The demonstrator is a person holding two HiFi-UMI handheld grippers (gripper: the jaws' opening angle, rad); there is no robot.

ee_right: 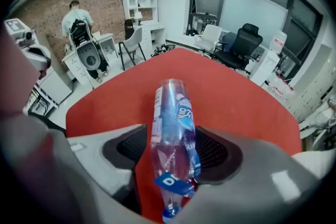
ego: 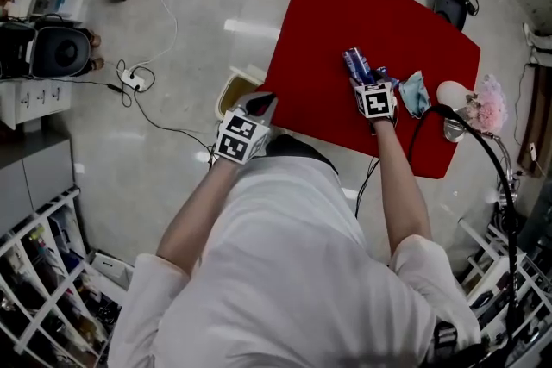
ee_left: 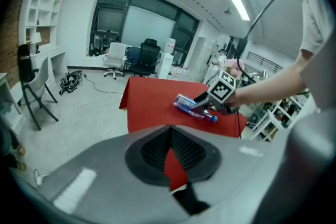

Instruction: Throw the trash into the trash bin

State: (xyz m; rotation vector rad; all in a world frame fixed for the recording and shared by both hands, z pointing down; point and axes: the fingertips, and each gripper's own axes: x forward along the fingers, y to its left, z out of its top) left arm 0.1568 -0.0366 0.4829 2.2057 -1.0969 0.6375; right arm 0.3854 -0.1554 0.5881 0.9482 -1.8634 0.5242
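Bottle [ee_right: 172, 134] flat on red tabletop [ego: 328, 13], cap toward the near side, between the spread jaws of right gripper [ego: 368, 79]; left pad clear of it, right pad perhaps touching. Left gripper [ego: 261, 103] over the near left edge, jaws clenched on nothing, just beside bin [ego: 226, 92] on the floor. Between bottle and bin, only bare tabletop and that gripper. Blue crumpled scrap [ego: 415, 92] just right of the bottle; pink thing [ego: 490, 106] farther right; cables [ego: 142, 82] on the floor.
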